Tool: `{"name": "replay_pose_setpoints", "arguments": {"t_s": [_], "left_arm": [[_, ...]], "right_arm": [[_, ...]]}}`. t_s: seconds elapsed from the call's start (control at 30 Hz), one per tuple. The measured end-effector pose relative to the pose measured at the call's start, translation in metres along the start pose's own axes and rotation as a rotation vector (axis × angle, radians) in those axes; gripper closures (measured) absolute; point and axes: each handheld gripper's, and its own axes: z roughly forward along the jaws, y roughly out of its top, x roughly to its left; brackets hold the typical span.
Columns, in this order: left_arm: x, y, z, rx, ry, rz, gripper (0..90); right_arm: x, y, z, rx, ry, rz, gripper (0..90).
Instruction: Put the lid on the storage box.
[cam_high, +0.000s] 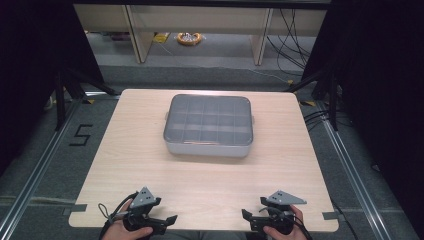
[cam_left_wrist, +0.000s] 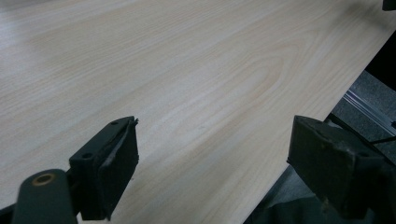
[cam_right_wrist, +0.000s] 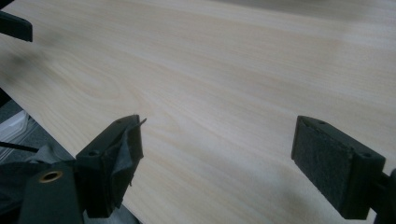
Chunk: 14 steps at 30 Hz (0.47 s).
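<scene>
Left claw: my left claw sits at the near edge of the desk, left side, with my hand wrapped around its grip; its jaws stand wide apart with nothing between them, which the left gripper view confirms, bare wood showing in the gap.
Right claw: my right claw rests at the near edge on the right, my other hand holding it; jaws wide apart and empty, wood grain showing between them in the right gripper view.
Box: a grey tray-like box with a clear lid and a grid of compartments stands at the middle of the desk, toward the far side, well apart from both claws; I cannot tell what the compartments hold.
Writing: a black "5" is marked on the floor left of the desk; I read no brand or label on the box.
Desk edges: the pale wooden desk has rounded corners; dark tape tabs sit at the near left and near right corners.
Open room: the wood between my claws and the box is bare, with open strips left and right of the box.
Surroundings: metal rails run along the floor on both sides.
</scene>
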Motion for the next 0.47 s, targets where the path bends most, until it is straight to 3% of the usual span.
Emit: {"name": "replay_pose_setpoints", "arguments": {"t_s": [0.07,0.1,0.13,0.27,0.47], "left_arm": [[-0.0009,-0.0007,0.0001,0.004,-0.004,-0.006,15.4],[-0.0012,-0.0008,0.0001,0.005,-0.002,-0.005,15.5],[-0.0013,-0.0009,0.0002,0.006,0.0,-0.007,15.5],[-0.0001,-0.0008,-0.0001,0.016,0.015,0.009,15.5],[-0.0016,-0.0008,0.0005,-0.003,0.013,-0.004,15.5]], "right_arm": [[-0.002,-0.0011,0.0003,-0.004,-0.007,-0.02,18.4],[0.0012,-0.003,-0.0007,0.004,-0.008,0.015,19.0],[-0.0024,-0.0032,0.0001,-0.01,-0.023,-0.026,19.1],[-0.0022,-0.0038,-0.0012,-0.005,-0.017,-0.01,19.1],[-0.0016,-0.0054,-0.0011,-0.009,-0.043,-0.002,19.1]]}}
